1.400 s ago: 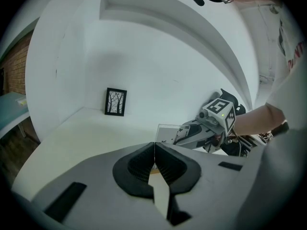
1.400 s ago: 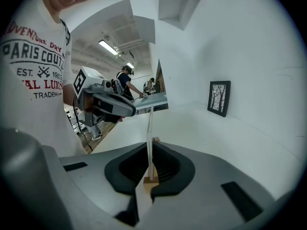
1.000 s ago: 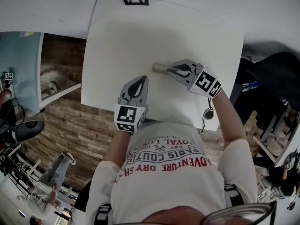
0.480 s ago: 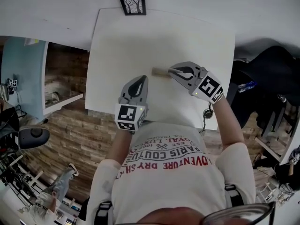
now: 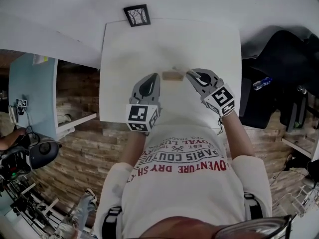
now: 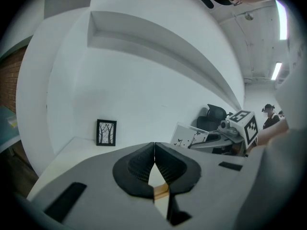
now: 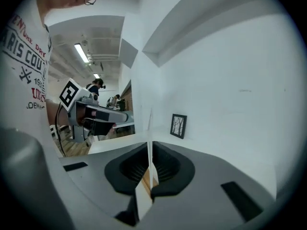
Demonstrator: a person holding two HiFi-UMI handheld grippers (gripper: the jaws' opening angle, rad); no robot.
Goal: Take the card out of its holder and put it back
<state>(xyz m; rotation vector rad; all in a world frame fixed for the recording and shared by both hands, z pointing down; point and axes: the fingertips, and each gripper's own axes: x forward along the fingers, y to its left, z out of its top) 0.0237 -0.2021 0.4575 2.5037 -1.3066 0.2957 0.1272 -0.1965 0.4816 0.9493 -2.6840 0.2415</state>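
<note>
The left tongs (image 6: 154, 147) were pinched shut with nothing in them, close to the left end of the wooden holder (image 5: 173, 75) on the white bench (image 5: 124, 59). The right tongs (image 7: 149, 147) were squeezed tight on the thin white card (image 7: 150, 128). The card stood on its edge right over the holder. Far back by the wall stood 1 small picture frame (image 5: 137, 15).

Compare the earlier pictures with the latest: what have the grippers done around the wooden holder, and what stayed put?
The left gripper has moved in close to the left end of the wooden holder. The right gripper, jaws shut on the card, has drawn back rightward from it. The wooden holder and the framed picture stay on the table.
</note>
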